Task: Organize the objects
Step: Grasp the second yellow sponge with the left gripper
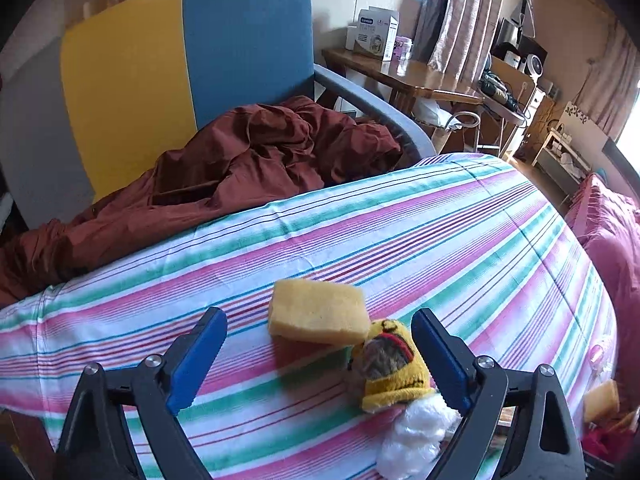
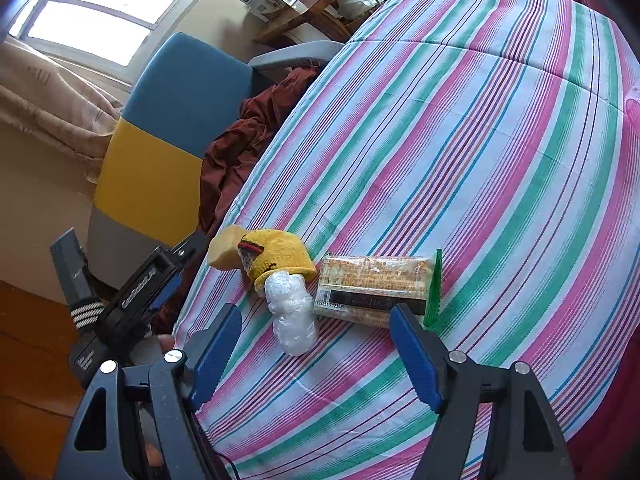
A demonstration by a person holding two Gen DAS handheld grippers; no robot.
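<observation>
A yellow sponge (image 1: 318,312) lies on the striped table cloth (image 1: 400,232), with a yellow knitted sock (image 1: 390,364) beside it and a clear plastic wad (image 1: 416,436) at the sock's cuff. My left gripper (image 1: 320,354) is open around the sponge and sock, low over the cloth. In the right wrist view the sponge (image 2: 224,252), sock (image 2: 280,256), plastic wad (image 2: 292,316) and a packet of biscuits (image 2: 372,288) lie in a row. My right gripper (image 2: 316,350) is open and empty, just short of the wad and packet.
A blue and yellow chair (image 1: 180,64) with a rust-brown cloth (image 1: 240,168) heaped on it stands behind the table. A wooden desk (image 1: 400,72) with a box is further back. The left gripper's body (image 2: 132,296) shows at the table's left edge. A pink bed (image 1: 612,240) is at right.
</observation>
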